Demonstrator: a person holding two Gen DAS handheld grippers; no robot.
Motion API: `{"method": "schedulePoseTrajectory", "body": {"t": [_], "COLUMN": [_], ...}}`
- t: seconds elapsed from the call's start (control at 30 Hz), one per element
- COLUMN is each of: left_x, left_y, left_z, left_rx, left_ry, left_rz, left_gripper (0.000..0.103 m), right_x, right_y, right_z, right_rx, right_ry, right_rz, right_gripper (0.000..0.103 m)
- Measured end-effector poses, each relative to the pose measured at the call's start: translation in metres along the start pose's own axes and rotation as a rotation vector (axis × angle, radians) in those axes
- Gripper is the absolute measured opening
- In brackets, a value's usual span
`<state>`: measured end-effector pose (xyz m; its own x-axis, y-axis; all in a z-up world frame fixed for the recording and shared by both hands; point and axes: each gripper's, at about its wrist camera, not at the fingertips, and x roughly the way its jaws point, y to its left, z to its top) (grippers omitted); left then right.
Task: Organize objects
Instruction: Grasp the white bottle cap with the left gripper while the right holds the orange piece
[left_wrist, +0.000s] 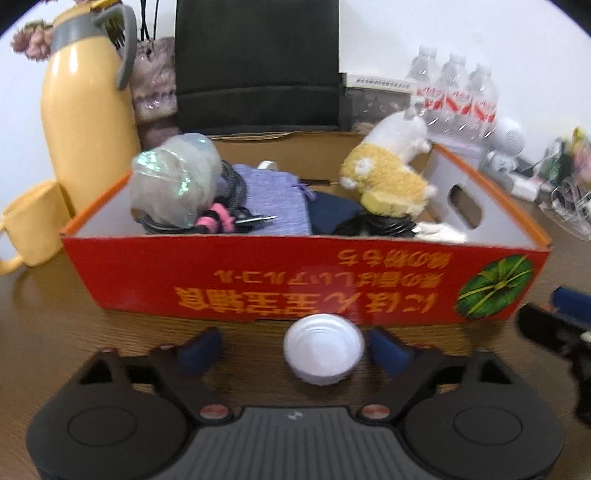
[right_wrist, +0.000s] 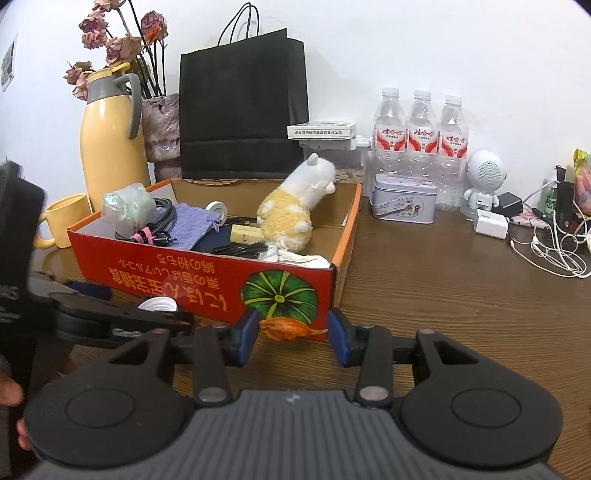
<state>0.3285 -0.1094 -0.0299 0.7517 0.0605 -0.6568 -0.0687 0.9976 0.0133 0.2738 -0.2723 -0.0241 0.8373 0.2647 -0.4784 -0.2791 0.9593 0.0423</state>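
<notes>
A red cardboard box (left_wrist: 207, 273) stands on the wooden table, holding a plush alpaca (left_wrist: 391, 173), a purple pouch (left_wrist: 273, 199), cables and a wrapped bundle (left_wrist: 173, 184). A small white cap-like round object (left_wrist: 324, 350) lies on the table just in front of the box. My left gripper (left_wrist: 295, 349) is open, its blue pads on either side of that object, the right pad close to it. My right gripper (right_wrist: 293, 338) is open and empty in front of the box's right corner (right_wrist: 295, 295). The white object (right_wrist: 157, 304) shows partly behind the left gripper's arm.
A yellow thermos (right_wrist: 110, 147) and yellow mug (right_wrist: 64, 221) stand left of the box. A black paper bag (right_wrist: 240, 103) is behind it. Three water bottles (right_wrist: 421, 140), a tin (right_wrist: 404, 199), a white robot toy (right_wrist: 484, 181), chargers and white cables (right_wrist: 554, 251) sit right.
</notes>
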Motion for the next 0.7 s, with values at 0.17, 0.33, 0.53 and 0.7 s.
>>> {"method": "schedulePoseTrajectory", "body": {"t": [0.17,0.33,0.53,0.7], "left_x": [-0.010,-0.018,-0.032,-0.047], "left_y": [0.000,0.001,0.006,0.012], "left_z": [-0.002,-0.005,-0.009,-0.011], "left_rx": [0.009,0.028,0.033,0.037], "left_ry": [-0.021,-0.037,-0.065,-0.094], "left_rz": [-0.035,-0.037,-0.050,-0.058], "left_gripper": [0.039,0.039,0.039,0.039], "right_x": [-0.001,-0.001,-0.004,-0.009], "right_y": [0.001,0.003,0.008,0.014], "right_z": [0.000,0.000,-0.001,-0.001], "right_rx": [-0.004,-0.009,-0.017,-0.029], "right_ry": [-0.008,-0.012,-0.027,-0.042], "right_rz": [-0.004,-0.010,-0.011,-0.008], "right_gripper": [0.042,0.042,0.042,0.042]}}
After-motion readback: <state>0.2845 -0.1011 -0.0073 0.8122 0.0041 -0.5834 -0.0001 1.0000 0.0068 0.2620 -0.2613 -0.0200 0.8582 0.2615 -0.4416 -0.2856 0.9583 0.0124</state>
